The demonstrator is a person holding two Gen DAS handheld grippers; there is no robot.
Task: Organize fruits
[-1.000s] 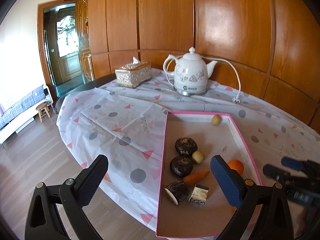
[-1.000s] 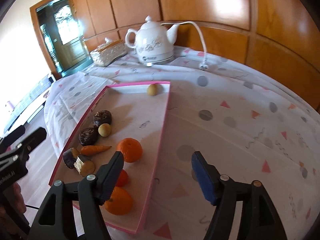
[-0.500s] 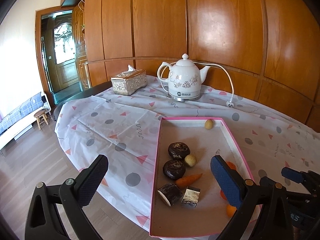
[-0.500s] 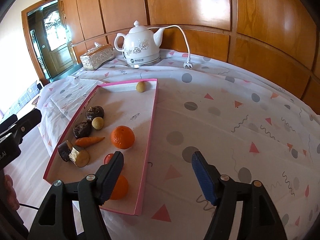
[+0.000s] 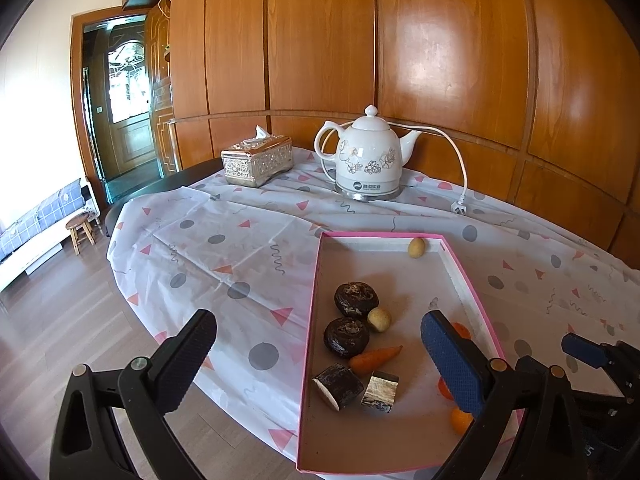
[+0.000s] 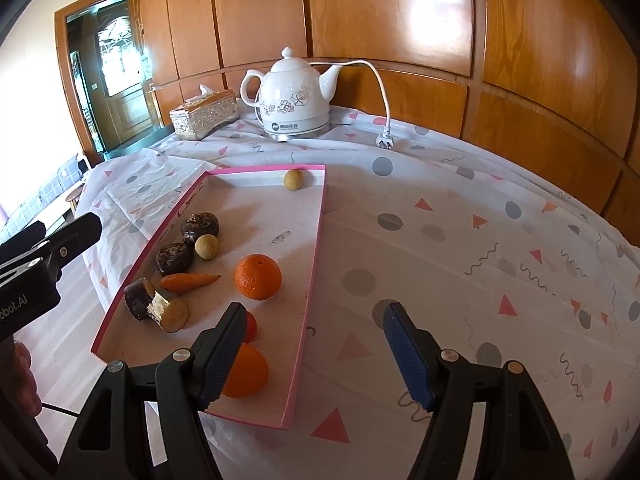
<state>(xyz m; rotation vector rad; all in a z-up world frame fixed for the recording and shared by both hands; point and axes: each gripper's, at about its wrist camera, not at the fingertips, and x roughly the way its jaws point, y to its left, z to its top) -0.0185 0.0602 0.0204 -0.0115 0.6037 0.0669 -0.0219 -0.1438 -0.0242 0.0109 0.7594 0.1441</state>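
Glossy wooden wall panels point(image 5: 452, 60), warm brown and catching bright patches of light, curve behind a table point(image 5: 192, 174) draped in a white tablecloth point(image 5: 240, 240) printed with grey dots and pink triangles. At the left, a dark-framed doorway point(image 5: 120, 96) opens onto a wooden door with a patterned glass pane, daylight showing through it, beside a pale plaster wall point(image 5: 36, 88). The wood-plank floor point(image 5: 60, 312) carries a small wooden stool point(image 5: 81, 227) next to a bench with a blue checked cushion point(image 5: 36, 216).
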